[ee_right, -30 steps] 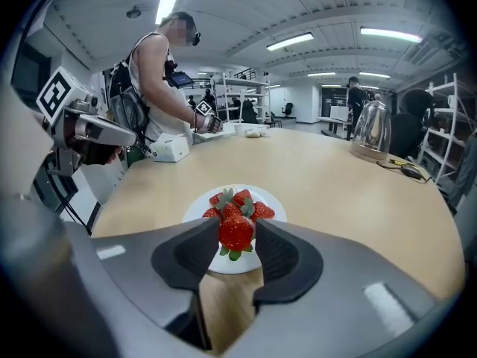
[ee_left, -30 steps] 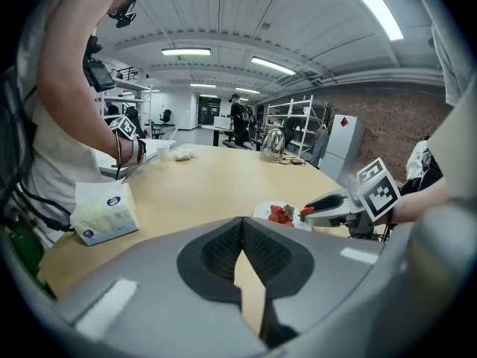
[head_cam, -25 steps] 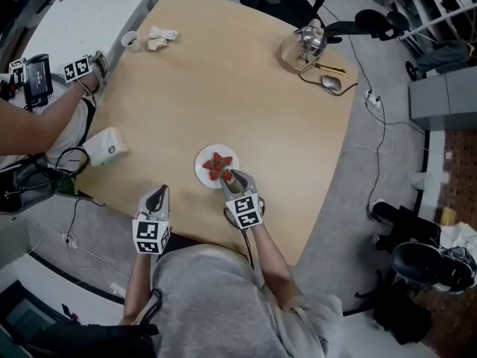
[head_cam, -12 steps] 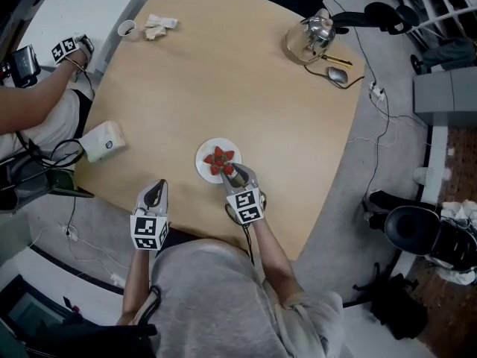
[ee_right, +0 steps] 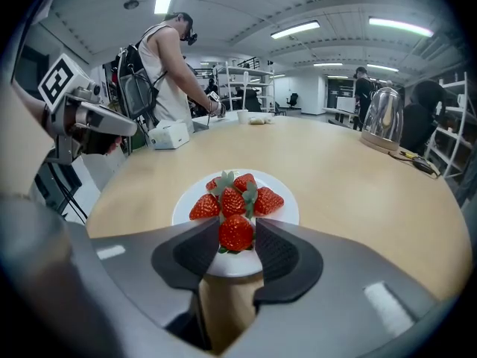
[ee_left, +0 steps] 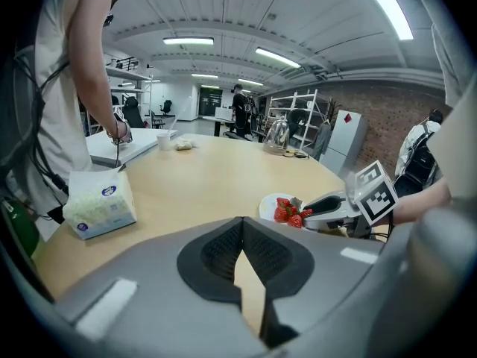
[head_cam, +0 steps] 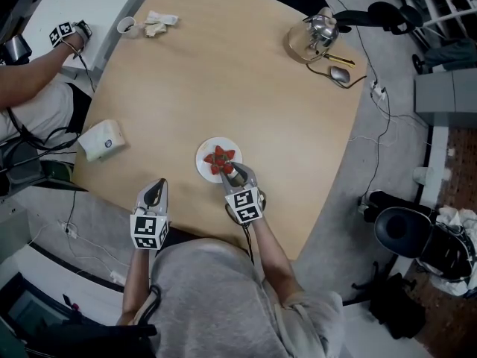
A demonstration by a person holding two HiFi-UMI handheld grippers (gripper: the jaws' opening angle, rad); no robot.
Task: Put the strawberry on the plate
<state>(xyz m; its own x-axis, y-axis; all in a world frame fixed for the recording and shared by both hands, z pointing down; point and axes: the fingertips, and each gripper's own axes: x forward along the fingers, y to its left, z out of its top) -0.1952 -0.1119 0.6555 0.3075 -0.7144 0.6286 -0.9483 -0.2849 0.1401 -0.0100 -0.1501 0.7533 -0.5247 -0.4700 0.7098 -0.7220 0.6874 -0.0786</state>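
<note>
A white plate [head_cam: 204, 155] near the table's front edge holds several red strawberries [head_cam: 218, 159]. My right gripper [head_cam: 232, 173] reaches over the plate's near rim and is shut on one more strawberry [ee_right: 235, 232]. In the right gripper view that berry sits pinched between both pads, just in front of the plate [ee_right: 287, 202] and its pile of strawberries [ee_right: 233, 198]. My left gripper [head_cam: 155, 192] rests at the table edge to the plate's left, shut and with nothing in it. The left gripper view shows its jaws [ee_left: 242, 226] meeting, with the plate [ee_left: 268, 206] off to the right.
A white tissue box [head_cam: 100, 140] lies at the table's left edge. A kettle [head_cam: 319, 30] on a round base and a mouse [head_cam: 339, 74] are far right. A cup [head_cam: 128, 27] and crumpled paper sit far left. Another person [head_cam: 33, 88] stands left of the table.
The head view has shifted a little. My right gripper stays at the plate's near rim with the strawberry. The person at the left has moved an arm further up and away.
</note>
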